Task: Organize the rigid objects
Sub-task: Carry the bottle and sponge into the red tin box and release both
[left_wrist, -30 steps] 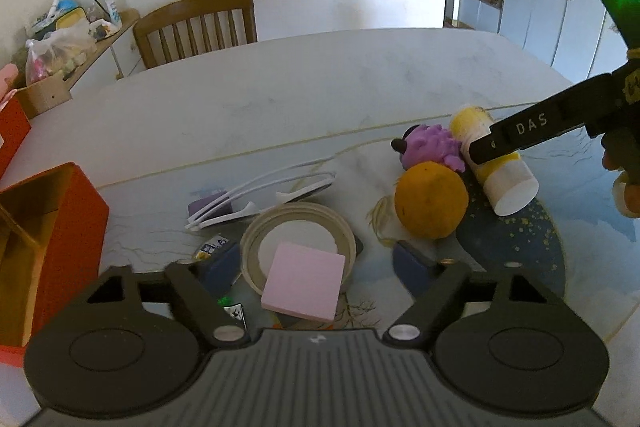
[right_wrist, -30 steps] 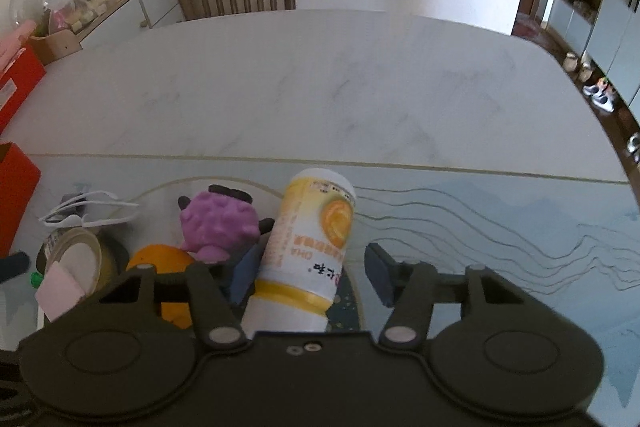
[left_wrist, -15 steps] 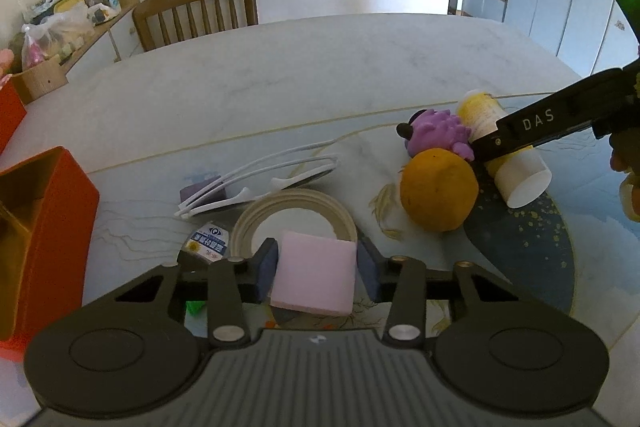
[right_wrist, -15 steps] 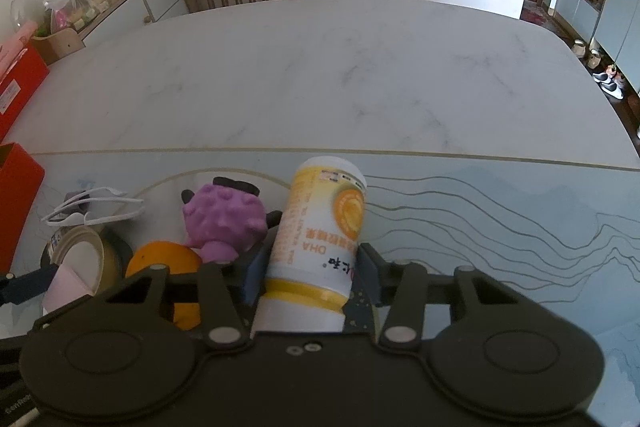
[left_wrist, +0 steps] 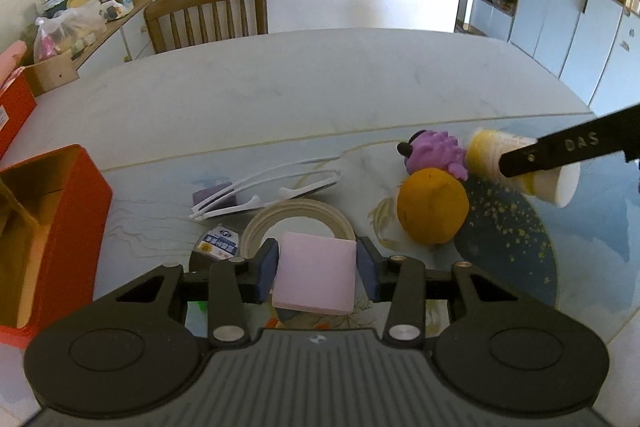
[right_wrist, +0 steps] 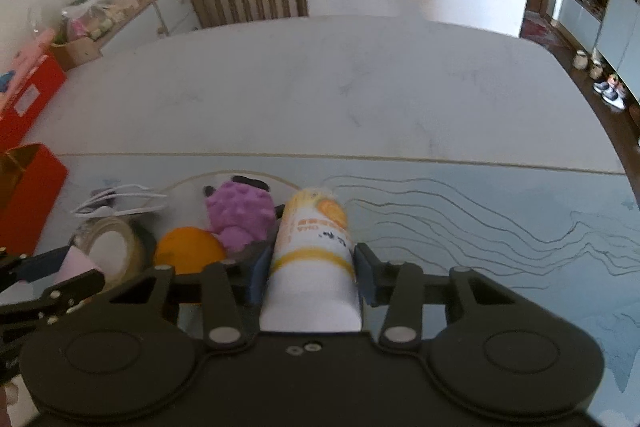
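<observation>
My left gripper (left_wrist: 317,259) is shut on a pink square block (left_wrist: 316,277) and holds it just above a roll of tape (left_wrist: 298,217). My right gripper (right_wrist: 312,267) is shut on a yellow-and-white bottle (right_wrist: 314,251), which is lifted and tilted; the bottle also shows in the left wrist view (left_wrist: 520,163). An orange ball (left_wrist: 432,207) and a purple toy (left_wrist: 436,151) lie beside it on the table. An open red box (left_wrist: 44,227) stands at the left.
White tongs (left_wrist: 264,187) and a small packet (left_wrist: 218,241) lie near the tape. A wooden chair (left_wrist: 208,13) stands at the table's far side. A second red box (right_wrist: 28,95) sits at the far left. Cabinets (left_wrist: 560,23) stand at the right.
Both grippers closed, the left on the pink block and the right on the bottle. Both have since lifted slightly with their objects.
</observation>
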A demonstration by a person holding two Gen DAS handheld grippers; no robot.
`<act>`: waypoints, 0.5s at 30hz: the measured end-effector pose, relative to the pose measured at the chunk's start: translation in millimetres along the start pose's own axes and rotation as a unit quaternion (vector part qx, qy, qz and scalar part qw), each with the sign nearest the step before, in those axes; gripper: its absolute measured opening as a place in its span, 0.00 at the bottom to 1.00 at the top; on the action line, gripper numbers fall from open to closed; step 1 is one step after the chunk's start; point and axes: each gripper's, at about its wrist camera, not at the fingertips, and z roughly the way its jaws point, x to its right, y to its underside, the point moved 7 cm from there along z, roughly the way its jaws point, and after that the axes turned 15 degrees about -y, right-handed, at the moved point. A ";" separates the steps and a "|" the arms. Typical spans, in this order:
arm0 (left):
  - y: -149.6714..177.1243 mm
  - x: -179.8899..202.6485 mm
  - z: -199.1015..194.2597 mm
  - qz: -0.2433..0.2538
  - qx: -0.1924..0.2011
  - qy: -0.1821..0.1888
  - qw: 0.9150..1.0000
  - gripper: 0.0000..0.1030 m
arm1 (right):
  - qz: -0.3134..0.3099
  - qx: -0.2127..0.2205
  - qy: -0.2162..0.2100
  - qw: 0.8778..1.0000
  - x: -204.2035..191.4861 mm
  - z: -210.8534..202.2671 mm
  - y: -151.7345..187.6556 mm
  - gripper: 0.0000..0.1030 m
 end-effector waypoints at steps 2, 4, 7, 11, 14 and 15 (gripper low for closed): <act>-1.3 -3.6 -4.0 -0.003 0.002 -0.002 1.000 0.40 | -0.010 0.002 0.001 1.000 -3.8 -6.1 1.1 0.43; -2.1 -7.9 -7.3 -0.008 0.003 -0.005 1.000 0.40 | -0.019 0.006 -0.001 1.000 -6.9 -11.7 2.7 0.43; -1.5 -15.6 -12.7 -0.019 0.001 -0.009 1.000 0.40 | -0.021 0.012 -0.007 1.000 -11.3 -21.2 4.7 0.43; -0.7 -29.3 -22.9 -0.033 -0.001 -0.014 0.999 0.40 | -0.022 0.024 -0.028 0.999 -23.8 -37.8 3.2 0.43; -1.6 -42.8 -32.4 -0.050 -0.004 -0.023 0.998 0.40 | -0.032 0.031 -0.050 0.998 -41.1 -49.0 -1.1 0.43; -2.0 -47.4 -35.3 -0.055 -0.006 -0.024 0.998 0.40 | -0.036 0.034 -0.057 0.997 -47.6 -50.8 -2.0 0.43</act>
